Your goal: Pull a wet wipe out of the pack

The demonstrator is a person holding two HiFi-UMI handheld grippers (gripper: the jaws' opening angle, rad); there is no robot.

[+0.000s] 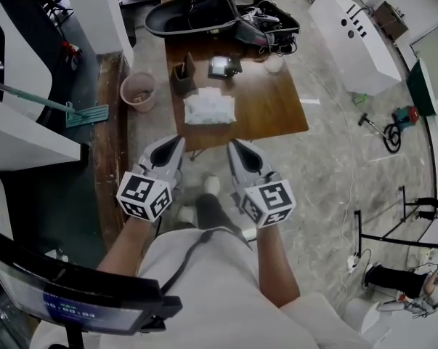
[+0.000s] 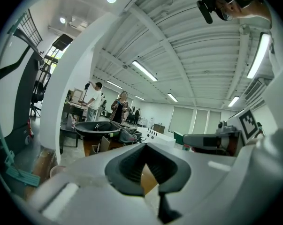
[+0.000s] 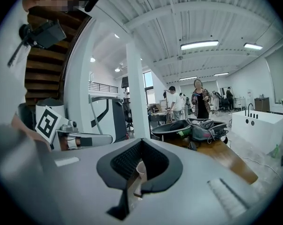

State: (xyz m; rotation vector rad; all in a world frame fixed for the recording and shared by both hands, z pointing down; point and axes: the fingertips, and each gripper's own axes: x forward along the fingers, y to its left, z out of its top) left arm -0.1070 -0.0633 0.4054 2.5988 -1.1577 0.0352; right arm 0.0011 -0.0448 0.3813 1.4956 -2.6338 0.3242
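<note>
The wet wipe pack (image 1: 209,110), white and crinkled, lies flat near the front edge of a brown wooden table (image 1: 277,107). Both grippers hang short of the table, over the floor, and point toward it. My left gripper (image 1: 178,142) is shut and holds nothing; its tip is below and left of the pack. My right gripper (image 1: 236,146) is also shut and empty, below and right of the pack. In the left gripper view the closed jaws (image 2: 148,175) hide the pack. The right gripper view shows closed jaws (image 3: 136,175) with the table (image 3: 225,156) beyond.
On the table stand a dark holder (image 1: 182,77), a small device (image 1: 223,65), a white cup (image 1: 274,64) and an open black case (image 1: 204,13). A pink bucket (image 1: 139,91) and a mop (image 1: 84,113) lie left of the table. A white cabinet (image 1: 353,38) stands at the right.
</note>
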